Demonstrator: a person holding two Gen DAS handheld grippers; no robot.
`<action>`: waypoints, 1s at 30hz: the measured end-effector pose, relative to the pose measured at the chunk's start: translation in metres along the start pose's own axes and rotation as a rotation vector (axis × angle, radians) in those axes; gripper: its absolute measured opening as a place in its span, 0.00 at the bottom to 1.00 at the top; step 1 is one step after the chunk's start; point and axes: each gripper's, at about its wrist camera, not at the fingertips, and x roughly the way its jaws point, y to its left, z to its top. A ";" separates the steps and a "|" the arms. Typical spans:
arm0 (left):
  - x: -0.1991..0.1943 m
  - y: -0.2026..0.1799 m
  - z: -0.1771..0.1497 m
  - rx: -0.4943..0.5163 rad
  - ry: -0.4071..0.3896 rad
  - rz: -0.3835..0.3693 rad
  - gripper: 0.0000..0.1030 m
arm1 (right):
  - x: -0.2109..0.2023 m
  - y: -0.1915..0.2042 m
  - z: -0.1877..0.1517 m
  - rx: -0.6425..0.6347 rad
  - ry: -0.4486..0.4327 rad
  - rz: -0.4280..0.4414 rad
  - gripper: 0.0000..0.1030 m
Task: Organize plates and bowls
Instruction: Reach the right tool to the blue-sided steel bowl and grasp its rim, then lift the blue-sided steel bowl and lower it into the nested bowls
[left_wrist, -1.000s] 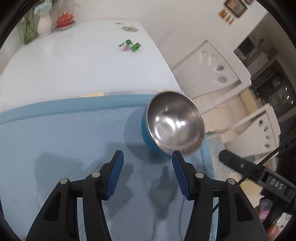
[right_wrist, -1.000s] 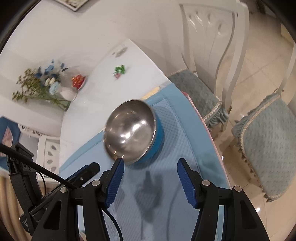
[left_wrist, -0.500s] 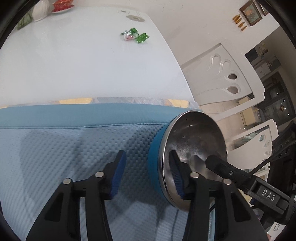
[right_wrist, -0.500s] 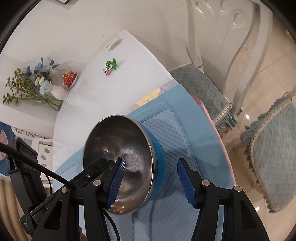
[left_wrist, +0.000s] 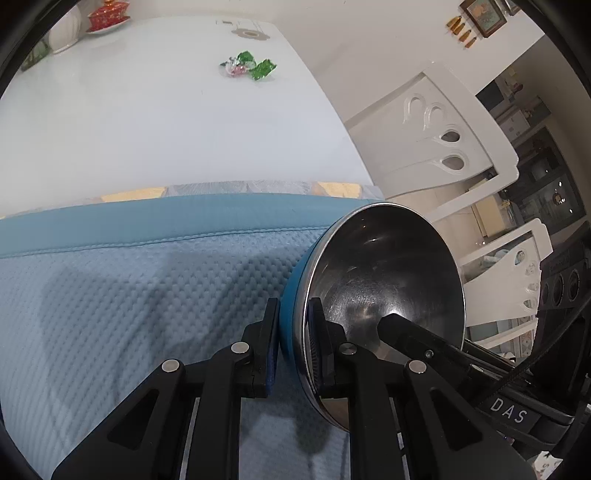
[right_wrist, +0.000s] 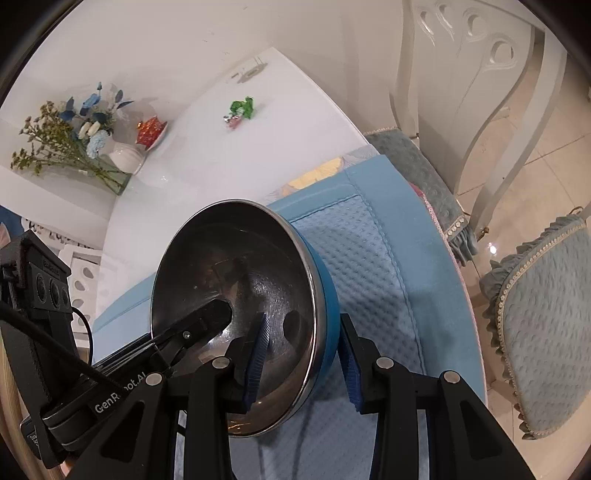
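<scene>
A steel bowl with a blue outer wall (left_wrist: 384, 280) sits on a light blue quilted mat (left_wrist: 110, 295) near the table's right edge. My left gripper (left_wrist: 293, 347) is shut on its near-left rim, one finger inside and one outside. My right gripper (right_wrist: 301, 354) straddles the bowl's (right_wrist: 236, 280) right rim, one pad inside and one outside. Its jaws are narrowed, but a grip on the wall cannot be made out. Each gripper's finger shows inside the bowl in the other's view.
The white table (left_wrist: 147, 122) carries green candy wrappers (left_wrist: 251, 68), a red lidded cup on a saucer (left_wrist: 109, 14) and a white vase of flowers (right_wrist: 122, 157) at the far end. White chairs with blue cushions (right_wrist: 546, 325) stand to the right.
Both grippers moved forward onto the bowl from either side. The left jaws closed on the rim and the right jaws narrowed around the opposite rim.
</scene>
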 end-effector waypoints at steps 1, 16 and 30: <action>-0.005 -0.002 -0.001 0.004 -0.007 0.001 0.11 | -0.003 0.002 -0.001 -0.002 -0.002 0.001 0.35; -0.120 -0.031 -0.061 0.064 -0.140 0.042 0.11 | -0.090 0.054 -0.057 -0.077 -0.034 0.056 0.35; -0.199 -0.039 -0.165 -0.051 -0.205 0.081 0.12 | -0.141 0.079 -0.149 -0.160 0.064 0.099 0.35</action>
